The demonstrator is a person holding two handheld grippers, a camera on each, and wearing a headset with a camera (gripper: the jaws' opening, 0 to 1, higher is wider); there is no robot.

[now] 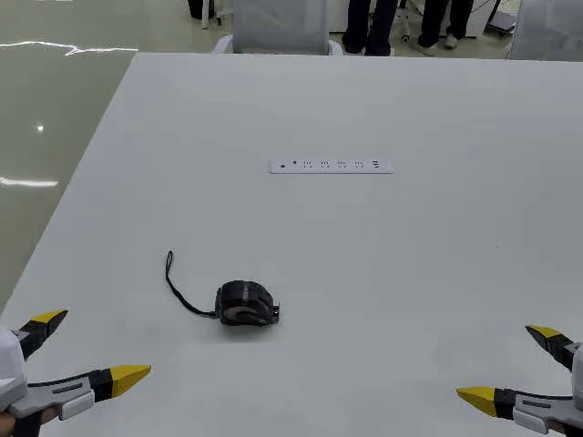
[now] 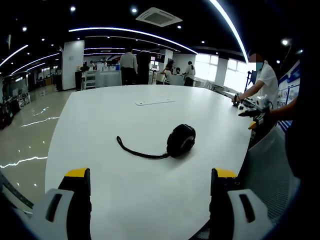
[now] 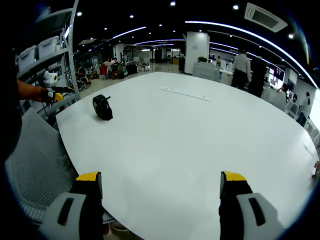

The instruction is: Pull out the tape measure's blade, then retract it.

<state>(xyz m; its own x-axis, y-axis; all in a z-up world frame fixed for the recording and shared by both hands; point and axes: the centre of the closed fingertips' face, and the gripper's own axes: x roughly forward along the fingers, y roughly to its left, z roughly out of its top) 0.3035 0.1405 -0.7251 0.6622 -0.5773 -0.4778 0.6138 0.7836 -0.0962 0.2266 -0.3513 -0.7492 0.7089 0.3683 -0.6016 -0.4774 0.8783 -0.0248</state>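
Head view: a white tabletop (image 1: 428,264) runs from the bottom edge up to the top of the frame. The tape measure (image 1: 246,304), a dark round case, lies left of centre in the lower half. Its black wrist strap (image 1: 178,286) trails off the case's left side and curls up toward the upper left, lying flat on the surface. No blade is drawn out of the case. A white power strip (image 1: 331,166) is set into the tabletop above the middle of the frame, well apart from the tape measure.

The left gripper (image 1: 100,344) sits in the lower left corner, its two yellow-tipped jaws spread wide with nothing between them. The right gripper (image 1: 501,362) is in the lower right corner, jaws likewise wide apart and empty. Both are over the near edge of the tabletop, and neither touches the tape measure; the left one is nearer to it, and the right is well apart from it.

In the left gripper view the tape measure lies just above the centre of the frame, beyond the two parted jaws, with the strap stretching left. In the right gripper view it is small in the upper left, near the tabletop's edge. Standing people (image 1: 383,25) and a grey chair (image 1: 279,27) line the far end of the tabletop.
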